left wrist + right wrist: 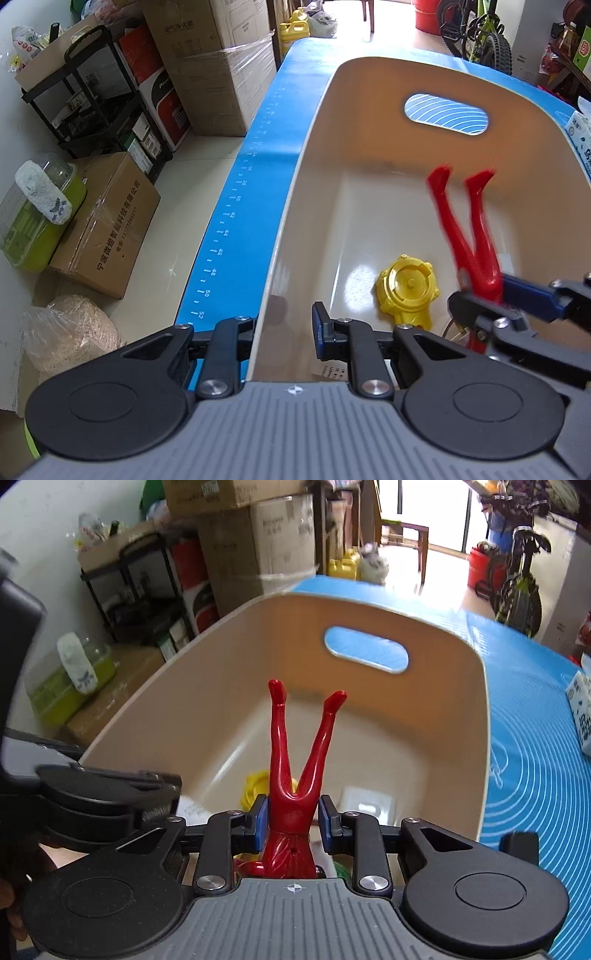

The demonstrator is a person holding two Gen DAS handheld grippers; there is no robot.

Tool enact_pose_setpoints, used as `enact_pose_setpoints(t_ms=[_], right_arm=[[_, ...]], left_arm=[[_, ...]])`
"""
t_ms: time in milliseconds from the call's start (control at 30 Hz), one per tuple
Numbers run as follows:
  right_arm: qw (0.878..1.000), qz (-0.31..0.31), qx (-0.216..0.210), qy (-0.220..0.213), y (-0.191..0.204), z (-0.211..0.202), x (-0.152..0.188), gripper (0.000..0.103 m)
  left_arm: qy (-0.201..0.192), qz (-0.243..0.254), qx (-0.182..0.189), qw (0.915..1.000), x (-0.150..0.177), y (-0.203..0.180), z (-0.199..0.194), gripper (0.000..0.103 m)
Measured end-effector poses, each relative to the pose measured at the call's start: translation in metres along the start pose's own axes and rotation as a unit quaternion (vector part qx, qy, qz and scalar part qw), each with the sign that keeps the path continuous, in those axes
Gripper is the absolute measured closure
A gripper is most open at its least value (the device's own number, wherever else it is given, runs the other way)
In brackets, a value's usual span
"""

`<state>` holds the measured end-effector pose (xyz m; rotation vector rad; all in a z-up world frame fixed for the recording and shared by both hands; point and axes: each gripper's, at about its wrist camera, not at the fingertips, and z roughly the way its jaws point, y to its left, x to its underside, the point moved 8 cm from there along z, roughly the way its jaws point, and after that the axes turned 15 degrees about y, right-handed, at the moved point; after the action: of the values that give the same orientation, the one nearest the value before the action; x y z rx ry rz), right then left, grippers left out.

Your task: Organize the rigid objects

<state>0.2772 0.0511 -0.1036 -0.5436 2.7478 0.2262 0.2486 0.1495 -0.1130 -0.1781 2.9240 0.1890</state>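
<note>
The red figure is grasped by the right tongs above the bin, while the left tongs are released astride its wall, so the figure may be knocked loose if that wall is bumped.

Stacked cardboard boxes, black shelf — bright doorway

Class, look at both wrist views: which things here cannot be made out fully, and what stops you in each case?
- Red figure: its upper body is hidden under the right gripper in the right wrist view; blurred in the left wrist view.
- Yellow toy: mostly hidden behind the figure in the right wrist view.
- Label on the beige bin floor: too small to read.
</note>
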Motion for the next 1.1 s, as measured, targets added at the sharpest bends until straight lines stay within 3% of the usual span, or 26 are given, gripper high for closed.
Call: enact_pose_setpoints(t_ms=[67,167,433,500,533,700,767,1100], right_arm=[[1.0,0.007,-0.003,0.013,-0.002,0.001,0.0,0.065],[0.999,0.023,-0.018,0.031,-0.005,0.003,0.001,0.048],[1.0,-0.002,-0.004,0.0,-0.01,-0.022,0.003,0.041],[1.0,0.001,0.011,-0.018,-0.016,-0.033,0.002,0.021],[1.0,0.003,0.003,-0.028,-0.02,-0.038,0.002,0.018],[0.998,0.023,-0.019,-0.061,-0.043,-0.064,0.003,0.017],[0.997,0.027,-0.003,-0.077,-0.056,-0.073,0.006,0.012],[0.989,0.068,0.05,-0.119,-0.137,-0.088,0.03,0.011]], left_arm=[[0.001,0.001,-0.002,1.0,0.0,-0.001,0.001,0.08],[0.001,-0.001,0.0,1.0,0.0,0.0,0.001,0.08],[0.002,-0.002,0.004,1.0,0.001,0.001,0.0,0.08],[0.004,-0.002,0.003,1.0,0.001,0.002,0.001,0.08],[0.003,-0.002,0.003,1.0,0.001,0.002,0.001,0.08],[0.003,-0.002,0.004,1.0,0.001,0.002,0.001,0.08],[0.004,-0.002,0.003,1.0,0.001,0.002,0.001,0.08],[0.004,-0.002,0.002,1.0,0.0,0.003,0.002,0.08]])
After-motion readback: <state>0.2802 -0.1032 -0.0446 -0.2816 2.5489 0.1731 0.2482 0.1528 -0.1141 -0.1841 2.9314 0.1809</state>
